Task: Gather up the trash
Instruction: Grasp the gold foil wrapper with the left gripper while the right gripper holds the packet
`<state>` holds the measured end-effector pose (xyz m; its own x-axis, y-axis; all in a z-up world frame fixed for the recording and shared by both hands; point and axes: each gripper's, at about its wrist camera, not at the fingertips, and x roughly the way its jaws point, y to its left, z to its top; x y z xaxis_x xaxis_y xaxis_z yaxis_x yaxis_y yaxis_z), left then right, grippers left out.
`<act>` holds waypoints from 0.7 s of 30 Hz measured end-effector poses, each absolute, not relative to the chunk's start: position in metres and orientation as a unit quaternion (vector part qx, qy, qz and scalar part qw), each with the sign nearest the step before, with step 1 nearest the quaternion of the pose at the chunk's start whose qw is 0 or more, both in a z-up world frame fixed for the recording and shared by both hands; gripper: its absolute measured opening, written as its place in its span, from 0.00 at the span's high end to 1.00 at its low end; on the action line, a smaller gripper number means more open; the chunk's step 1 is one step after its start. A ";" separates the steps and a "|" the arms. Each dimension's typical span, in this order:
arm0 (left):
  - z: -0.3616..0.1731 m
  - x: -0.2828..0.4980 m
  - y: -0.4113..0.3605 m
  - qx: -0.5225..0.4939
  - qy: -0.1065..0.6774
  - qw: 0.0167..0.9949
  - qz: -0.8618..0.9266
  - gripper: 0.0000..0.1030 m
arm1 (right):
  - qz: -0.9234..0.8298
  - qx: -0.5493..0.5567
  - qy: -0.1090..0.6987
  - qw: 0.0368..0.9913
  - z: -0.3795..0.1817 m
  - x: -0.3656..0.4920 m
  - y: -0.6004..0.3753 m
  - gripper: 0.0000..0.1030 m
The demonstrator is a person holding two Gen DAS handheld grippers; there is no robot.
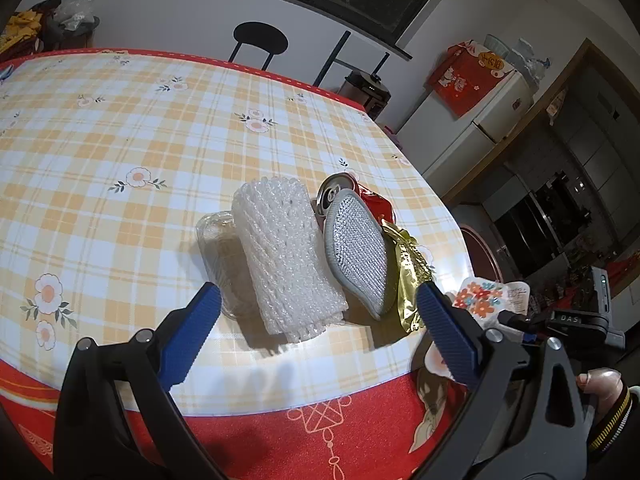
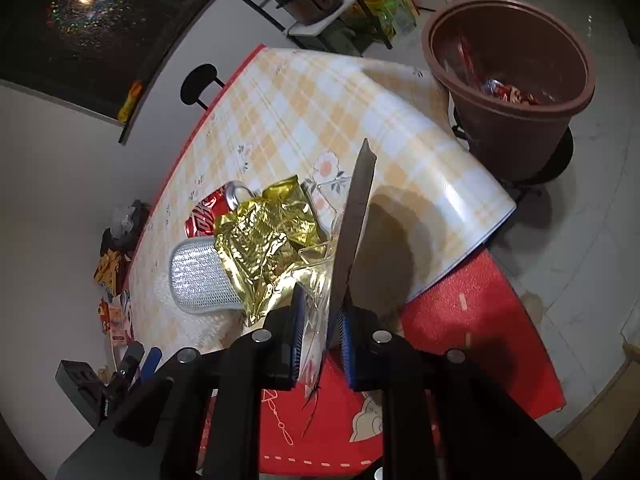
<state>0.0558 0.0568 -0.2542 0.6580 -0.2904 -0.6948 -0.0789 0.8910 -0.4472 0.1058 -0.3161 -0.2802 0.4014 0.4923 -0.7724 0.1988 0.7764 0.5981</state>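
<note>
Over the near edge of the worktop (image 1: 120,128), the left gripper (image 1: 318,322) hangs with its jaws spread wide and nothing between them. Ahead of it lies the trash in a tight heap: a foam net (image 1: 286,256), a clear tub (image 1: 218,240) tucked against its left side, a grey mesh pad (image 1: 358,240), a crushed red can (image 1: 348,196) behind that, and gold foil (image 1: 406,276) at the right. A flowered wrapper (image 1: 480,296) shows past the right finger. I'd say this hand is lining up on the net; the next move calls for a short reach forward and a firm close, since the net looks soft and springy.

From the right gripper (image 2: 322,344), the jaws are nearly shut, pinching a thin flat sheet (image 2: 356,216) that stands up edge-on, with clear film alongside it. The foil (image 2: 264,240), pad (image 2: 196,280) and can (image 2: 208,216) sit just beyond. The brown bin (image 2: 512,92) stands off the far corner, some wrappers already inside. My guess: this piece wants carrying across to the bin and releasing over it.

Yellow check cloth over red, white walls, a dark window (image 2: 80,12), a black stool (image 2: 198,82), pale floor tiles.
</note>
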 end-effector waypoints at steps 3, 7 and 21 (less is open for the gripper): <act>-0.258 0.059 0.055 -0.227 0.414 0.879 -0.061 0.10 | 0.096 0.314 0.531 0.781 -0.277 0.106 -0.321 0.83; -0.266 0.065 0.055 -0.238 0.426 0.871 -0.056 0.19 | 0.100 0.309 0.525 0.787 -0.274 0.108 -0.327 0.83; -0.260 0.095 -0.017 -0.208 0.441 0.858 -0.160 0.48 | 0.131 0.295 0.517 0.792 -0.270 0.116 -0.335 0.83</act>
<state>0.0955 -0.0170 -0.2603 0.5602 -0.4586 -0.6898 0.0911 0.8618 -0.4989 0.1157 -0.3346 -0.2701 0.4307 0.5131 -0.7425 0.0983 0.7911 0.6037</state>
